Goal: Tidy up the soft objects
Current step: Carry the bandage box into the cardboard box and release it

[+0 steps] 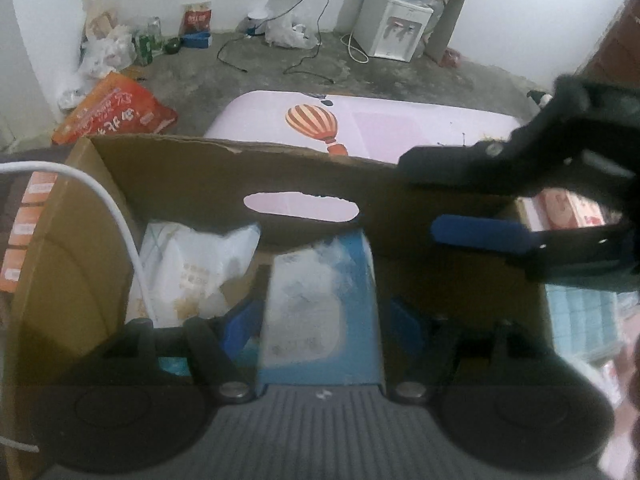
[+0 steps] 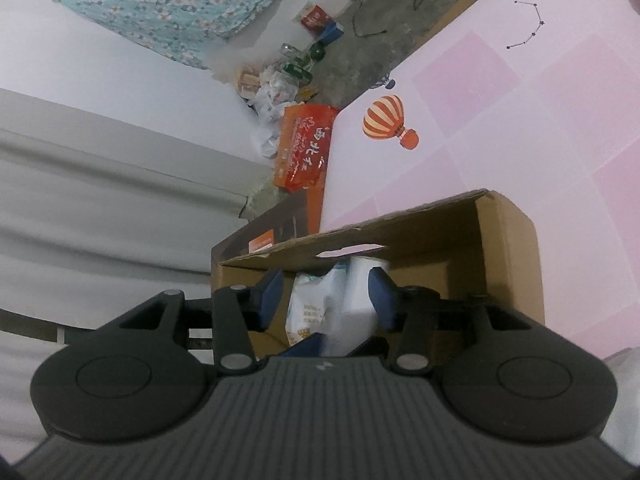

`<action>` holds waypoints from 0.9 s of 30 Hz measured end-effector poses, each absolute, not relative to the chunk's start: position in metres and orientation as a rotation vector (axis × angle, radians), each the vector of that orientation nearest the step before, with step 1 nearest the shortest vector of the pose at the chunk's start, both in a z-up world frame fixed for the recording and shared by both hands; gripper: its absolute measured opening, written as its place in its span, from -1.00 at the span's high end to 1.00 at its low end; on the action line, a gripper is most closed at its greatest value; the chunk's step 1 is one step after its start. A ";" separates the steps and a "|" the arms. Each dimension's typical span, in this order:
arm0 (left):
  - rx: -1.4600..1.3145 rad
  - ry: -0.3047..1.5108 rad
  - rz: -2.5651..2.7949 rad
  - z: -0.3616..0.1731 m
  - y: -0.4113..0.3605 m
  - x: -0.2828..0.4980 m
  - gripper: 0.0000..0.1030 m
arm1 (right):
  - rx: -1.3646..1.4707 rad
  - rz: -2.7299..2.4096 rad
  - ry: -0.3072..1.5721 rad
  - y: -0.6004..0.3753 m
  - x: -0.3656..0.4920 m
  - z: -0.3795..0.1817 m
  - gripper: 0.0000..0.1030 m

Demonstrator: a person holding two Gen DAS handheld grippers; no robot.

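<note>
You held the left gripper (image 1: 322, 324) clamped on a blue-edged soft packet (image 1: 320, 312) low inside the cardboard box (image 1: 72, 264), beside a white packet (image 1: 188, 268) already there (your right gripper (image 2: 326, 296) stood part-open, gripping nothing), so releasing came next.

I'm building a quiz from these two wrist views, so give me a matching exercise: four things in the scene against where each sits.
Things:
1. blue-edged packet
2. white pouch
3. orange bag
4. water dispenser

Places:
A. on the floor, past the cardboard box
B. against the far wall
C. between the left gripper fingers
D. inside the box, left of the packet

Pairs: 1-C, 2-D, 3-A, 4-B
</note>
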State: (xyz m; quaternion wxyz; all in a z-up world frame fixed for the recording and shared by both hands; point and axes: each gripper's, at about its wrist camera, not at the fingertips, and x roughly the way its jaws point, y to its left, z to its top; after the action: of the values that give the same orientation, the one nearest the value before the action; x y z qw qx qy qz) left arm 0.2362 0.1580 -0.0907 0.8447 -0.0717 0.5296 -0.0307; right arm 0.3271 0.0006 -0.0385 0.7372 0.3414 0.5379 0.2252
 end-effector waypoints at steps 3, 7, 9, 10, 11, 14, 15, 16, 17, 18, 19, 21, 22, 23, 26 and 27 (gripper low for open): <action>-0.129 1.116 -0.058 -0.096 0.156 0.239 -0.42 | 0.760 0.504 1.171 -0.001 0.328 -0.038 0.07; -0.114 1.125 -0.043 -0.097 0.154 0.242 -0.41 | 0.780 0.511 1.155 -0.008 0.329 -0.036 0.07; -0.146 1.124 -0.067 -0.090 0.153 0.238 -0.41 | 0.799 0.516 1.145 -0.014 0.328 -0.032 0.07; -0.163 1.124 -0.076 -0.087 0.153 0.236 -0.41 | 0.811 0.519 1.137 -0.019 0.327 -0.030 0.07; -0.192 1.127 -0.090 -0.084 0.152 0.232 -0.40 | 0.823 0.521 1.128 -0.024 0.326 -0.027 0.07; -0.329 1.144 -0.139 -0.080 0.155 0.225 -0.29 | 0.856 0.522 1.099 -0.042 0.320 -0.017 0.06; -0.408 1.148 -0.166 -0.081 0.157 0.223 -0.25 | 0.870 0.518 1.087 -0.051 0.317 -0.013 0.06; -0.502 1.156 -0.199 -0.084 0.160 0.223 -0.24 | 0.881 0.510 1.078 -0.058 0.314 -0.010 0.06; -0.574 1.165 -0.216 -0.088 0.161 0.223 -0.23 | 0.894 0.498 1.068 -0.068 0.311 -0.008 0.06; -0.619 1.174 -0.220 -0.093 0.161 0.224 -0.23 | 0.905 0.487 1.061 -0.075 0.309 -0.007 0.06; -0.650 1.189 -0.220 -0.099 0.159 0.227 -0.23 | 0.918 0.474 1.054 -0.084 0.306 -0.006 0.06; -0.673 1.223 -0.214 -0.114 0.154 0.234 -0.22 | 0.946 0.443 1.045 -0.101 0.302 -0.006 0.05; -0.679 1.237 -0.209 -0.121 0.152 0.237 -0.22 | 0.957 0.431 1.043 -0.108 0.300 -0.008 0.05; -0.688 1.257 -0.197 -0.128 0.151 0.239 -0.22 | 0.968 0.417 1.041 -0.114 0.299 -0.010 0.05; -0.709 1.300 -0.157 -0.148 0.149 0.244 -0.17 | 0.999 0.381 1.039 -0.131 0.293 -0.018 0.05; -0.706 1.309 -0.141 -0.152 0.148 0.245 -0.17 | 1.008 0.370 1.040 -0.136 0.291 -0.021 0.05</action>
State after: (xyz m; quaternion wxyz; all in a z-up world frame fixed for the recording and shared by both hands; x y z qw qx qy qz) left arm 0.2445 0.1481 -0.1523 0.7337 -0.3210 0.5955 -0.0639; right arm 0.2914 -0.1360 -0.0212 0.7332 0.4585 0.4731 0.1683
